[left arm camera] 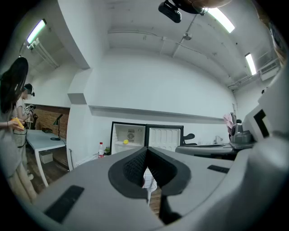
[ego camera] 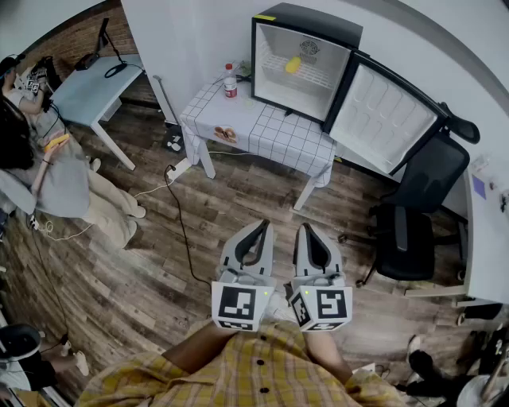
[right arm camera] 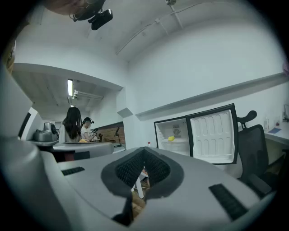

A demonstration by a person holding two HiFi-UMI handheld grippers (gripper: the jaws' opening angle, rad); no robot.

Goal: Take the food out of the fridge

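**Shut tools may push the food away**

Left tool (ego camera: 262,226) and right tool (ego camera: 307,229) are both pressed together, empty. The yellow food (ego camera: 293,64) lies on the fridge (ego camera: 306,20) shelf at 12 o'clock, well apart; reaching unopened could knock it deeper.

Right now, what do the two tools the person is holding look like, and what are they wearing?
The left tool and the right tool are both light grey, each with two curved jaws lined in black ribbed padding. Each has a white cube at its back end, printed with black square markers. The person wears a yellow checked shirt with dark buttons.
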